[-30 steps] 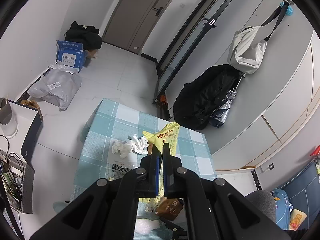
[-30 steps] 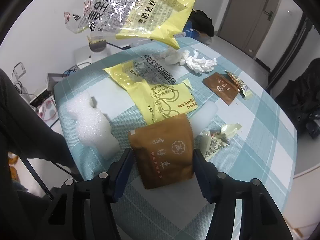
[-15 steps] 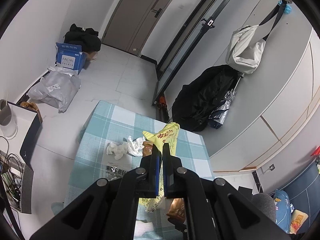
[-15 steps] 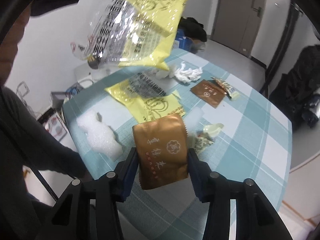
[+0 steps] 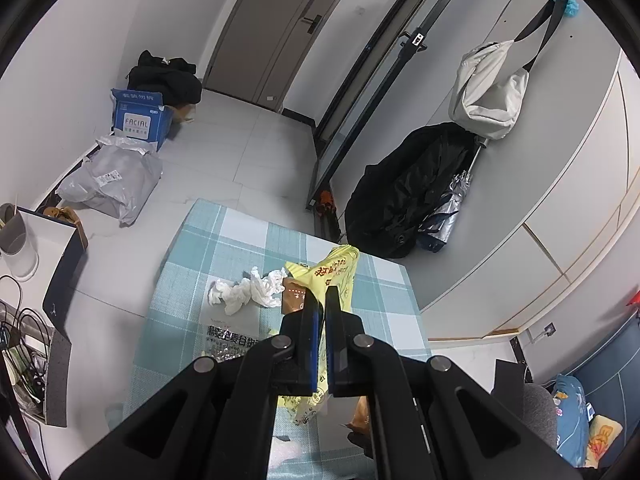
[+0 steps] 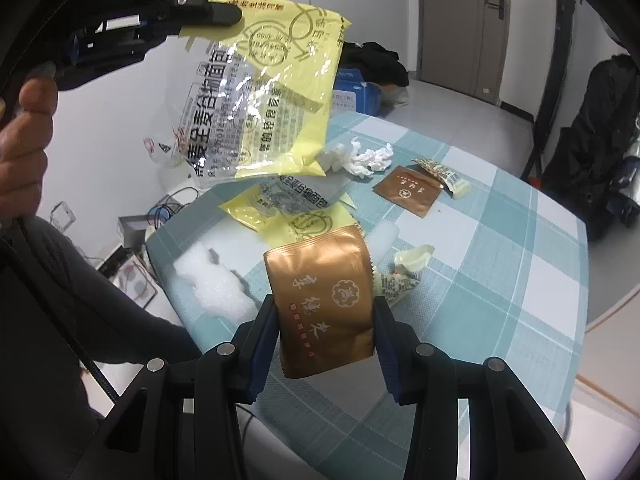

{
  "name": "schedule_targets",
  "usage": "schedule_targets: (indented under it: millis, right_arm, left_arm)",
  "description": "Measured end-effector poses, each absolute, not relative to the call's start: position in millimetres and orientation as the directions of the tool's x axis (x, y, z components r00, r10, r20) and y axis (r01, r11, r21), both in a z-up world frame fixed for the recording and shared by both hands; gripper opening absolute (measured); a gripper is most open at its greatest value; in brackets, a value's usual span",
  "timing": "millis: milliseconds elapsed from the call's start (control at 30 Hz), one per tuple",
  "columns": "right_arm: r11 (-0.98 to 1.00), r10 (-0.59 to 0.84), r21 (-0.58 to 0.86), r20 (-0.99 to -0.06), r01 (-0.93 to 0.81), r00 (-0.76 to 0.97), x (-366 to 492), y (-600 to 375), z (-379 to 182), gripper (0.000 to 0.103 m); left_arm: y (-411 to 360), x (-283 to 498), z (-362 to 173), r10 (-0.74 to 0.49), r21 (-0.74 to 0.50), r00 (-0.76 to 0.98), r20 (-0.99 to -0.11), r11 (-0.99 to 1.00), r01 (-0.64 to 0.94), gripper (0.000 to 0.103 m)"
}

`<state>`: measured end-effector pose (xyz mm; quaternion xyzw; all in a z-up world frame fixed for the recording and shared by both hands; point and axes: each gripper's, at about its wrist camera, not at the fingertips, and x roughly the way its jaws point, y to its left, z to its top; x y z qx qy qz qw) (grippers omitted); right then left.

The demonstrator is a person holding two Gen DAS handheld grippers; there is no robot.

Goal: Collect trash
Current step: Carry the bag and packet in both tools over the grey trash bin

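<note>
- Left wrist view: the left tongs point(image 5: 319, 312) are pinched tight on a yellow wrapper point(image 5: 336, 276), held above the checked worktop point(image 5: 192, 280). Crumpled tissue point(image 5: 248, 290) and other scraps lie uncollected below.
- Right wrist view: the right tongs point(image 6: 326, 320), whose jaws have just been closing, squeeze a brown sachet point(image 6: 324, 300) by its side edges, clear of the worktop; its long axis points away, top tipped slightly left. A second brown sachet point(image 6: 408, 194), another yellow wrapper point(image 6: 296, 212), white foam point(image 6: 212, 284) and small wrappers point(image 6: 404, 272) remain. Judged early: two pieces lifted, no bin visible.
</note>
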<state>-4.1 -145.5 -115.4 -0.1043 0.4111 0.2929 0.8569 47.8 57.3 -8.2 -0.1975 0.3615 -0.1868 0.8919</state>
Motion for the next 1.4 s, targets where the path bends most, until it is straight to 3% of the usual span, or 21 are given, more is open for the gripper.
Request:
schedule_targets:
  millis: [533,1033,1200,1400]
  right_arm:
    - [0.831,0.48,0.119,-0.646,-0.543,0.593,-10.2,-185.9,-48.6,0.044]
    - [0.924,0.38,0.17,-0.488,-0.342,0.786,-4.1,-342.6,64.3,0.044]
    - [0.948,0.31,0.216,-0.477,-0.233,0.822,-7.5,-406.8,72.1,0.044]
    - [0.957,0.221,0.279,-0.524,-0.08,0.822,-12.8,-478.0,42.5,0.044]
  left_arm:
    - [29.0,52.0,15.0,-0.512,-0.485,0.655,-0.555,0.839,0.245,0.0]
    - [-97.3,72.8,53.7,-0.659,-0.497,0.533,-0.53,0.751,0.435,0.0]
    - [-154.7,80.7,48.6,-0.7,-0.496,0.46,-0.547,0.713,0.496,0.0]
    - [-227.8,87.9,17.2,-0.701,-0.466,0.347,-0.623,0.689,0.556,0.0]
